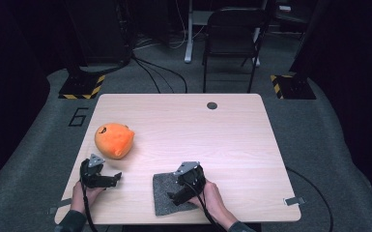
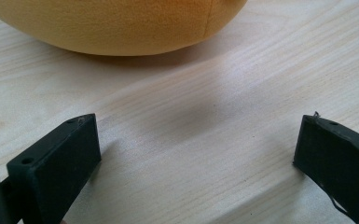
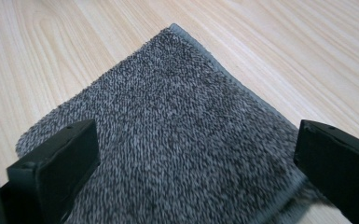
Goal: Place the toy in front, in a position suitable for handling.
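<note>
The right gripper (image 1: 182,189) sits low over the grey cloth (image 1: 164,191), which lies flat near the front edge of the desk (image 1: 232,140), a little right of the person's middle. In the right gripper view the cloth (image 3: 168,140) spreads out directly beneath and ahead of the jaws, one corner pointing away from the gripper, so the camera looks along the cloth's diagonal. The jaws stand wide apart with nothing between them, one over each side of the fabric. That is the relation that counts: the cloth is straight below this gripper, not off to a side, so a short drop looks like all that a grasp would need.

The left gripper (image 1: 107,180) rests near the front left corner of the desk, its jaws also spread and holding nothing. The orange plush toy (image 1: 114,140) lies just beyond it, farther from the person and slightly to the right. In the left gripper view the toy's rounded underside (image 2: 116,28) fills the top, with bare wood between it and the jaws: near, but apart.

So each hand has its own thing: the right is plainly nearer the cloth, the left nearer the toy. The right forearm comes in at a slant from the bottom right, hand tipped forward and down; the left hand lies lower and flatter, gripper angled to the right.
</note>
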{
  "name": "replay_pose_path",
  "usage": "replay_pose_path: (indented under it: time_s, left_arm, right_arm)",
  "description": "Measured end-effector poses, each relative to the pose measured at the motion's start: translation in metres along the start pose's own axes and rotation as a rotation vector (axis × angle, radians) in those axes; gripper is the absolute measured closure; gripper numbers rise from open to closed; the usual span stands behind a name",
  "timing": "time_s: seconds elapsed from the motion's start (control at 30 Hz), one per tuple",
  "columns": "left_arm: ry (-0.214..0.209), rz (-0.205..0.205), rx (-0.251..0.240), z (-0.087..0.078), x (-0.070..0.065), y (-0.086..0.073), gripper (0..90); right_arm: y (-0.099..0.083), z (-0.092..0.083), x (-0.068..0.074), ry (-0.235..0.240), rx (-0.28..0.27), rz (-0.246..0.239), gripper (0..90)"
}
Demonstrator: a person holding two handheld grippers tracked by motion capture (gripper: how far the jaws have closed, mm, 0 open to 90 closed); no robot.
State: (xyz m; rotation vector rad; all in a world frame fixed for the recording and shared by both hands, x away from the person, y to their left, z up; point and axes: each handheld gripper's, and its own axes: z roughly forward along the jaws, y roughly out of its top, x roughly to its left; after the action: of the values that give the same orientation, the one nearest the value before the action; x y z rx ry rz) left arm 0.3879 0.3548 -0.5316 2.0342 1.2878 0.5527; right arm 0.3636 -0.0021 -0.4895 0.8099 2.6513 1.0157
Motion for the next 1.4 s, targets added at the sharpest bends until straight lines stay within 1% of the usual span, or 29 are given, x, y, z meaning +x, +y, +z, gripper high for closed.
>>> replay_pose_path:
  time_s: [0.1, 0.17, 0.2, 0.23, 0.27, 0.3, 0.33, 0.37, 0.5, 0.53, 0.57, 0.6, 0.63, 0.73, 0.8, 0.9, 0.97, 1.03, 1.07, 1.13, 1.17, 1.23, 1.27, 1.37, 1.4]
  left_arm:
    - [0.0, 0.0, 0.0, 0.0, 0.0, 0.0, 0.1]
    - [-0.001, -0.001, -0.001, 0.0, 0.0, 0.0, 0.1]
    - [-0.001, 0.0, -0.001, 0.0, 0.0, 0.0, 0.1]
    - [-0.001, 0.0, -0.001, 0.0, 0.0, 0.0, 0.1]
    - [-0.001, 0.0, -0.001, 0.0, 0.0, 0.0, 0.1]
    - [-0.001, 0.0, -0.001, 0.0, 0.0, 0.0, 0.1]
    - [-0.001, 0.0, -0.001, 0.0, 0.0, 0.0, 0.1]
    - [-0.001, 0.0, -0.001, 0.0, 0.0, 0.0, 0.1]
    - [-0.005, 0.0, 0.001, 0.0, 0.0, 0.0, 0.1]
    - [-0.005, 0.0, 0.001, 0.0, 0.0, 0.0, 0.1]
    - [-0.005, 0.0, 0.001, 0.0, 0.0, 0.0, 0.1]
    - [-0.005, 0.0, 0.001, 0.0, 0.0, 0.0, 0.1]
    - [-0.005, 0.0, 0.0, 0.0, 0.0, 0.0, 0.1]
    - [-0.005, -0.001, 0.0, 0.0, 0.0, 0.0, 0.1]
    - [-0.005, 0.0, 0.001, 0.0, 0.0, 0.0, 0.1]
    - [-0.005, 0.0, 0.001, 0.0, 0.0, 0.0, 0.1]
    - [-0.005, 0.0, 0.001, 0.0, 0.0, 0.0, 0.1]
    - [-0.006, 0.0, 0.001, 0.0, 0.0, 0.0, 0.1]
    - [-0.002, -0.003, -0.005, 0.0, 0.0, -0.001, 0.1]
    - [-0.001, -0.002, -0.005, 0.0, 0.0, -0.001, 0.1]
    - [-0.002, -0.003, -0.006, 0.0, 0.0, -0.001, 0.1]
    - [-0.002, -0.003, -0.006, 0.0, 0.0, -0.001, 0.1]
    - [-0.002, -0.003, -0.004, 0.0, 0.0, -0.001, 0.1]
    - [-0.004, -0.003, -0.003, 0.0, 0.0, -0.001, 0.1]
    - [0.0, -0.003, -0.006, 0.0, 0.0, -0.001, 0.1]
  right_arm:
    - [0.001, 0.008, 0.002, -0.01, 0.005, -0.014, 1.1]
    - [0.001, 0.013, 0.004, -0.001, 0.021, -0.027, 1.4]
    - [0.001, 0.016, 0.005, -0.006, 0.024, -0.024, 1.6]
    - [0.0, 0.019, 0.006, -0.006, 0.038, -0.025, 2.4]
    - [0.0, 0.022, 0.005, 0.0, 0.055, -0.036, 3.5]
    - [-0.001, 0.024, 0.007, -0.005, 0.064, -0.027, 6.2]
    - [-0.002, 0.026, 0.006, -0.01, 0.082, -0.044, 8.5]
    - [-0.002, 0.027, 0.007, -0.023, 0.088, -0.024, 9.6]
    - [-0.003, 0.027, 0.006, -0.021, 0.094, -0.034, 16.9]
    - [-0.003, 0.027, 0.006, -0.025, 0.085, -0.021, 19.3]
    - [-0.003, 0.026, 0.005, -0.018, 0.087, -0.029, 22.6]
    - [-0.003, 0.025, 0.006, -0.021, 0.082, -0.022, 27.2]
    - [-0.004, 0.023, 0.006, -0.016, 0.081, -0.026, 33.3]
    - [-0.005, 0.02, 0.004, -0.008, 0.071, -0.025, 47.4]
    - [-0.005, 0.019, 0.004, -0.007, 0.068, -0.014, 56.2]
    - [-0.006, 0.018, 0.003, -0.002, 0.061, -0.025, 65.4]
    - [-0.005, 0.017, 0.004, -0.012, 0.061, -0.025, 66.5]
    - [-0.005, 0.016, 0.004, -0.004, 0.06, -0.03, 66.8]
    - [-0.004, 0.014, 0.005, 0.001, 0.06, -0.017, 67.4]
    - [-0.004, 0.011, 0.002, 0.004, 0.054, -0.028, 68.1]
    - [-0.004, 0.009, 0.003, -0.001, 0.041, -0.016, 68.5]
    - [-0.003, 0.004, 0.001, 0.0, 0.029, -0.011, 68.7]
    - [-0.002, -0.001, -0.001, 0.005, 0.014, 0.0, 68.6]
    - [0.0, -0.011, -0.005, 0.008, -0.013, 0.009, 68.6]
    - [0.001, -0.015, -0.005, 0.01, -0.028, 0.022, 68.6]
